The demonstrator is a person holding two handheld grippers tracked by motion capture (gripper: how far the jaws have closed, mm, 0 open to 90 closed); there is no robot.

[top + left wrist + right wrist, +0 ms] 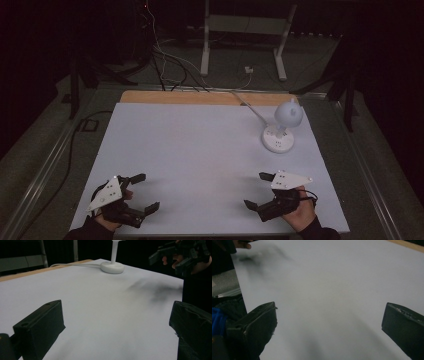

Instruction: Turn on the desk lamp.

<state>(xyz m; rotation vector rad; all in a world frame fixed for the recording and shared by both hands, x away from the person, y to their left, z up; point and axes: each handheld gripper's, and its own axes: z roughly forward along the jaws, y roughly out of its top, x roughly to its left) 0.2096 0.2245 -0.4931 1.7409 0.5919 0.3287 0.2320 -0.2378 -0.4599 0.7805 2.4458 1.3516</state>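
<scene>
- High view first: both pairs of jaws stand wide apart and empty, the left gripper (138,193) and right gripper (261,190) resting low at the near edge of the worktop (200,150).
- Nearest thing to reach for is the lamp (281,127), at the far right, well apart from both and closer to the right one.
- I'd judge the right hand should go, jaws kept wide, and meet the stem or base squarely; the round base (112,267) looks too broad for a careless pinch.
- Watch the lamp's cord (248,106) trailing off the back edge.
- Left gripper view cuts the lamp's head off at the top; any switch is too small to make out, and the room beyond is dark.
</scene>
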